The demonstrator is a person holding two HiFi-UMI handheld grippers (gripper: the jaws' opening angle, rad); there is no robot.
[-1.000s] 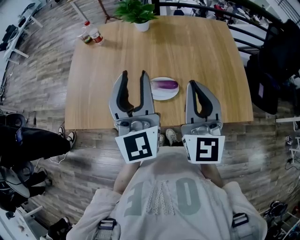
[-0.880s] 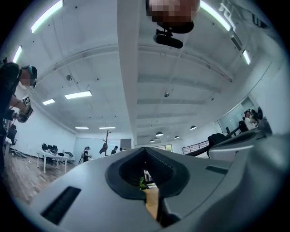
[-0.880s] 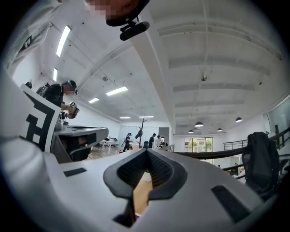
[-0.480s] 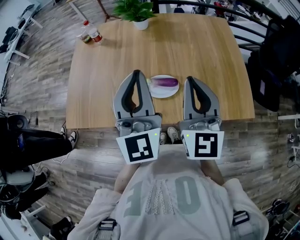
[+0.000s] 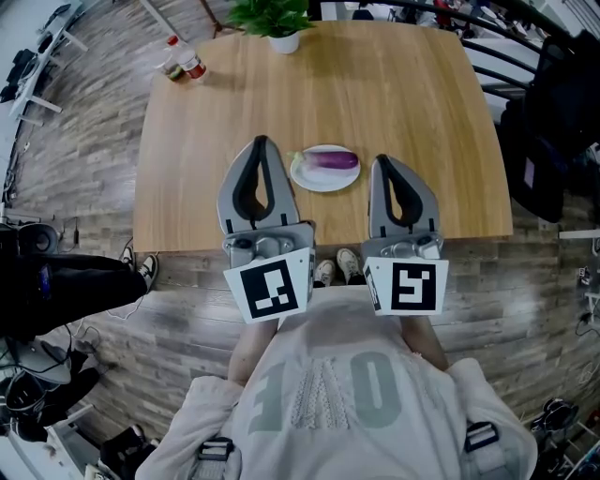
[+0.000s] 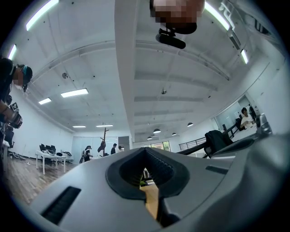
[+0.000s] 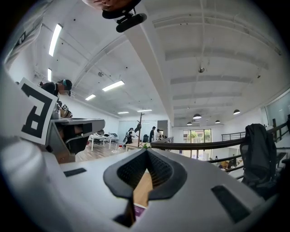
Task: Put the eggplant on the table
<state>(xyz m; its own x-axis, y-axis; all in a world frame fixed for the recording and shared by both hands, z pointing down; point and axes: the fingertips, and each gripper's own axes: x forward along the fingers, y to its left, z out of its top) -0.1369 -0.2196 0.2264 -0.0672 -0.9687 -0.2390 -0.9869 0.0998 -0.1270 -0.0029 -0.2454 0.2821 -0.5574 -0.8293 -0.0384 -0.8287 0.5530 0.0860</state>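
Note:
A purple eggplant (image 5: 330, 159) lies on a white plate (image 5: 309, 180) near the front edge of the wooden table (image 5: 394, 94). My left gripper (image 5: 260, 141) is held over the table just left of the plate, its jaws shut with nothing between them. To the right of the plate my right gripper (image 5: 382, 161) is also shut and empty. Both point away from me, level with the plate. In the left gripper view the left gripper (image 6: 145, 149) shows its pads meeting. In the right gripper view the right gripper (image 7: 147, 152) is closed, with a purple strip of eggplant (image 7: 138, 210) below the pads.
A potted plant (image 5: 277, 19) stands at the table's far edge and two bottles (image 5: 183, 64) at its far left corner. Dark chairs with clothing (image 5: 553, 122) crowd the right side. A person's dark-clad legs (image 5: 56, 291) lie on the floor at the left.
The left gripper's jaws stood open a second ago and have closed on nothing. Both grippers have stayed beside the plate; the right one stayed shut.

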